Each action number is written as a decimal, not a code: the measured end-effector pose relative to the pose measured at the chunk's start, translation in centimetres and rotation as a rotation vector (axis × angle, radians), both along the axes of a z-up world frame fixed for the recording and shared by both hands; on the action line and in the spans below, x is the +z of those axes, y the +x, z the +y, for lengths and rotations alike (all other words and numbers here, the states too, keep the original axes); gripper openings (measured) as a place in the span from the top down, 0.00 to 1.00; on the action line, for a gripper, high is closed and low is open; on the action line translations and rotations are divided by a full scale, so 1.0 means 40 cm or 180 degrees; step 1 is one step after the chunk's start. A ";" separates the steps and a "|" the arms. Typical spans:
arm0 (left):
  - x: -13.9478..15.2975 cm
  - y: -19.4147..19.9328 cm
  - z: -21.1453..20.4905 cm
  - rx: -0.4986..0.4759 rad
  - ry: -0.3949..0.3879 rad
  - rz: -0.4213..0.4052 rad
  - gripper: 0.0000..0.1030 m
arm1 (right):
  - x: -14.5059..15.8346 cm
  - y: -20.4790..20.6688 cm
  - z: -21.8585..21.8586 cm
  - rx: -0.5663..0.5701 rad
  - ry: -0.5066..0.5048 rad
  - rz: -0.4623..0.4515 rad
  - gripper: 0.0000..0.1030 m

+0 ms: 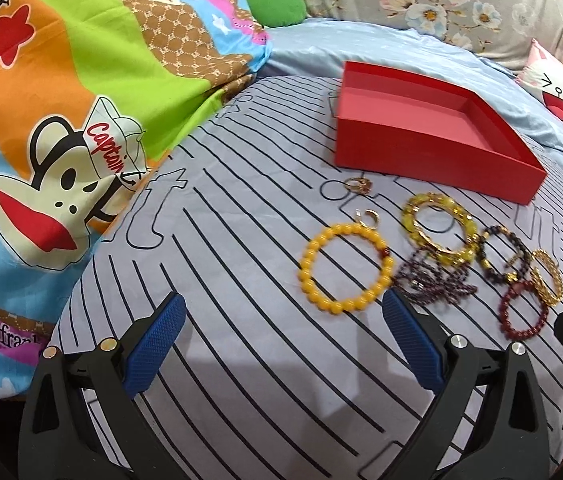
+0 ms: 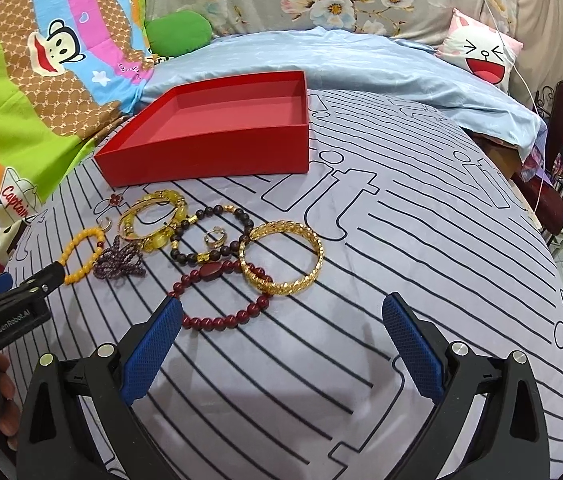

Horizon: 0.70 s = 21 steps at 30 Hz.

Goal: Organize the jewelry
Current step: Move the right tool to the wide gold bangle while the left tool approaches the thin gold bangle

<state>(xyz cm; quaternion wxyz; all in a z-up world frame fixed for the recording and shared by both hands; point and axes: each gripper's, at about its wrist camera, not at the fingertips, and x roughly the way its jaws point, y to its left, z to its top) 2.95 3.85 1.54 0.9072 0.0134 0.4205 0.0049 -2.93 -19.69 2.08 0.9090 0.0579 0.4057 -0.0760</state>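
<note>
An empty red box [image 1: 433,160] [image 2: 217,148] sits on the striped sheet. In front of it lie several pieces: a yellow bead bracelet [image 1: 309,256] [image 2: 81,256], a yellow-gold bangle [image 1: 413,220] [image 2: 153,220], a purple bead tangle [image 1: 433,280] [image 2: 117,260], a dark bead bracelet [image 1: 501,256] [image 2: 209,236], a dark red bead bracelet [image 1: 521,312] [image 2: 217,300], a gold bangle [image 1: 547,280] [image 2: 281,260] and small rings [image 1: 357,186] [image 2: 213,238]. My left gripper [image 1: 281,308] is open, just short of the yellow bracelet. My right gripper [image 2: 281,312] is open, over the red bracelet's near edge.
A cartoon monkey quilt [image 1: 61,120] [image 2: 21,80] is heaped at the left. A light blue sheet [image 1: 361,44] [image 2: 341,64], a green cushion [image 1: 273,4] and a face pillow [image 2: 481,56] lie behind the box. The bed edge drops off at right [image 2: 541,216].
</note>
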 end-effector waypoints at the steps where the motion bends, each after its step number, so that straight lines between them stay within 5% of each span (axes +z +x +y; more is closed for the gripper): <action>1: 0.000 0.004 0.003 0.0009 -0.0001 0.0001 0.09 | 0.000 0.003 -0.001 0.0001 0.0000 0.0002 0.06; 12: -0.008 0.032 -0.018 -0.0080 -0.0039 0.0045 0.09 | -0.015 0.083 0.000 0.0027 0.0022 0.0091 0.07; 21: -0.006 0.050 -0.062 -0.0237 -0.0112 0.0074 0.09 | -0.048 0.126 -0.008 0.0062 0.0053 0.0209 0.25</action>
